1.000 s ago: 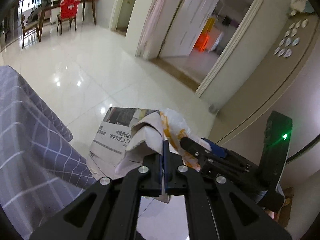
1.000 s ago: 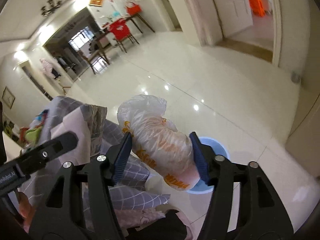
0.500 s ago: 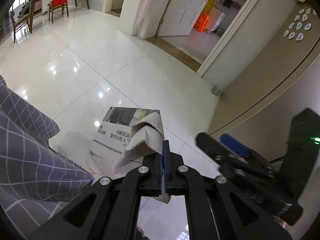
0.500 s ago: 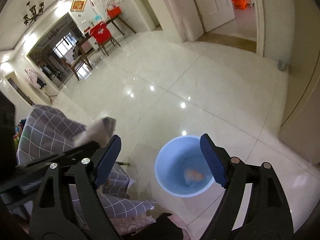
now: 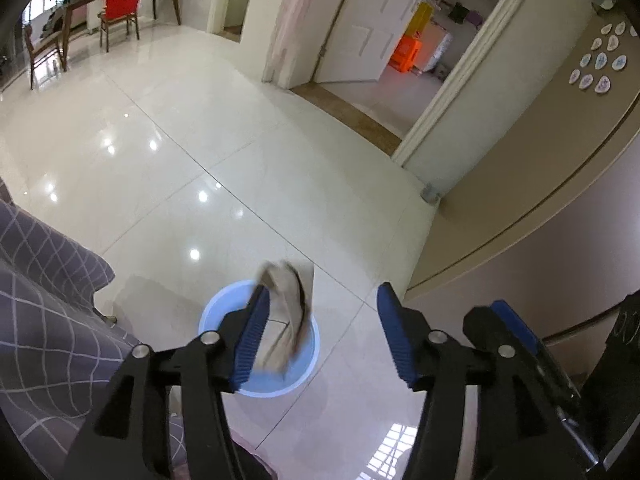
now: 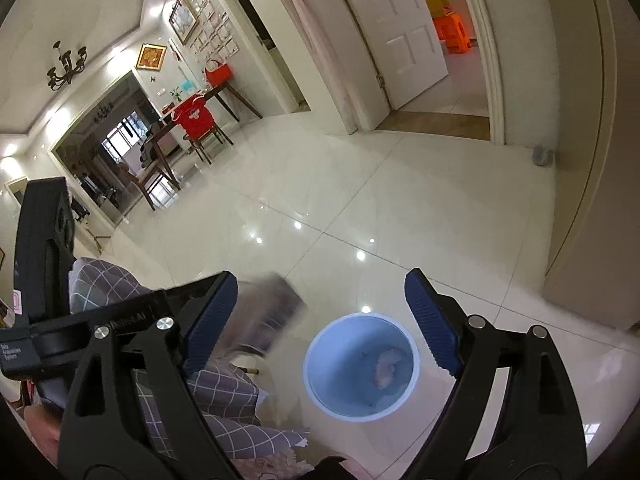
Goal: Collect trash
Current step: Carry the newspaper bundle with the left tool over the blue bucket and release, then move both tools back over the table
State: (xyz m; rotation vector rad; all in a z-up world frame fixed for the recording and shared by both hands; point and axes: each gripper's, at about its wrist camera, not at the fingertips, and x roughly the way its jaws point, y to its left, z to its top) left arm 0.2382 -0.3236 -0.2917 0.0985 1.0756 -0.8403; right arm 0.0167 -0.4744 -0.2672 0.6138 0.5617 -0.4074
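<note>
A light-blue bin (image 5: 268, 382) stands on the tiled floor below both grippers. My left gripper (image 5: 322, 294) hangs above it, its jaws opening. A crumpled sheet of printed paper (image 5: 286, 312), blurred, is falling free just off the left pad toward the bin. In the right wrist view the same paper (image 6: 268, 312) blurs past to the left of the bin (image 6: 310, 364). A white and orange plastic bag (image 6: 386, 366) lies inside the bin. My right gripper (image 6: 320, 280) is above the bin, jaws opening, nothing between them.
Grey checked fabric (image 5: 48, 320) drapes at the lower left, close to the bin. A beige wall (image 5: 520, 160) and a doorway (image 5: 400, 60) are to the right. A dining table with a red-covered chair (image 6: 196, 120) stands far back across glossy tiles.
The right gripper let go of the plastic bag, which now lies in the bin. The left jaws, shut on the paper until half a second ago, have opened and the paper is dropping.
</note>
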